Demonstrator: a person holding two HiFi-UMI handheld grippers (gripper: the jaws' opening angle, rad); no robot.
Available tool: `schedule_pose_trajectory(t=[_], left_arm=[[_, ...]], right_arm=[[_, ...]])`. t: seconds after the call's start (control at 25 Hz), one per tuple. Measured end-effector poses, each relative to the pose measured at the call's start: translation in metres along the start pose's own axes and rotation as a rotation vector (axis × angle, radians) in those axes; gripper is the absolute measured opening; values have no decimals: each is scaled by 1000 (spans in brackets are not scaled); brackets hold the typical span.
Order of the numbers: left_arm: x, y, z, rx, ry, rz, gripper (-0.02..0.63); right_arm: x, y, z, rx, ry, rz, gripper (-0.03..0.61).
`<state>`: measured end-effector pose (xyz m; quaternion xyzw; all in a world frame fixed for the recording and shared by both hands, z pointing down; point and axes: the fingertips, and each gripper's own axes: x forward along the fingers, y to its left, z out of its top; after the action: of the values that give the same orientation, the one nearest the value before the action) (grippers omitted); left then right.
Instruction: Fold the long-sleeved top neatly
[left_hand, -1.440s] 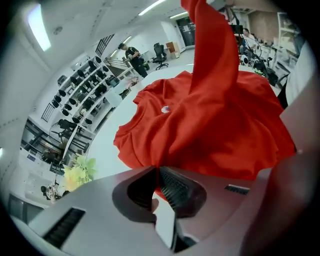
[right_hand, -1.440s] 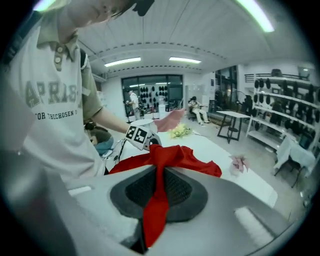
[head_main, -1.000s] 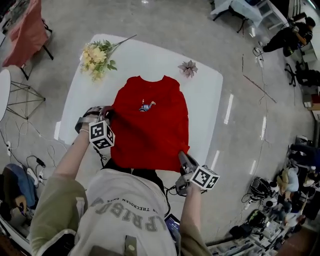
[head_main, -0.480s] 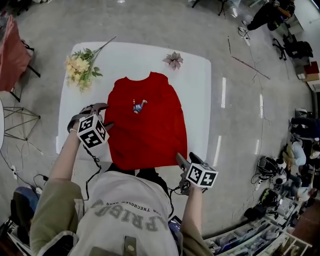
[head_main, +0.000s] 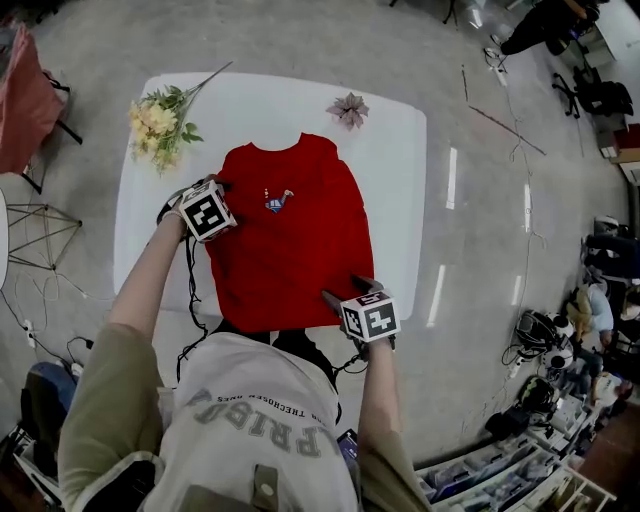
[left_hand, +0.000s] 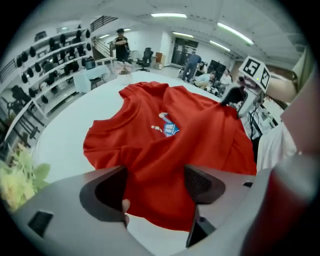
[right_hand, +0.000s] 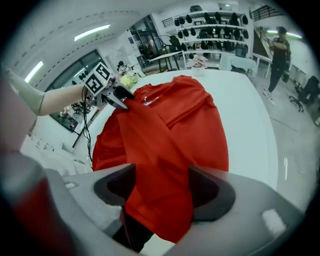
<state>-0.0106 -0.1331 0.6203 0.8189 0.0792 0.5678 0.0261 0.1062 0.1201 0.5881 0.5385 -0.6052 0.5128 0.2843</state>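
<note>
Inward over the red top (head_main: 290, 240), spread flat on the white table (head_main: 400, 150), the left gripper (left_hand: 156, 185) and right gripper (right_hand: 162, 190) have been brought. Their jaws have just been opened, with cloth lying loose between them. Both edges should be pinched evenly before folding.

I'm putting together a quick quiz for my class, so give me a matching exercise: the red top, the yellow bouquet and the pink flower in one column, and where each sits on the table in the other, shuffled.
Things:
1. red top
2. yellow bouquet
3. pink flower

Places on the white table, as the person sees it:
a. far left corner
b. far edge, right of the collar
c. the middle, collar pointing away from the person

Pairs: 1-c, 2-a, 3-b.
</note>
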Motion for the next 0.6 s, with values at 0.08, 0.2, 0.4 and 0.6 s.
schedule_pose_trajectory(t=[0.08, 0.2, 0.4, 0.6], left_arm=[[-2, 11, 4, -69, -51, 9, 347], [-5, 15, 7, -167, -90, 21, 347], [-34, -5, 12, -254, -165, 125, 347], [-68, -86, -20, -322, -201, 232, 347]], right_arm=[[2, -8, -5, 57, -1, 21, 321], [10, -15, -15, 58, 31, 41, 321], [5, -15, -8, -60, 32, 107, 321], [-44, -3, 0, -302, -183, 184, 321]])
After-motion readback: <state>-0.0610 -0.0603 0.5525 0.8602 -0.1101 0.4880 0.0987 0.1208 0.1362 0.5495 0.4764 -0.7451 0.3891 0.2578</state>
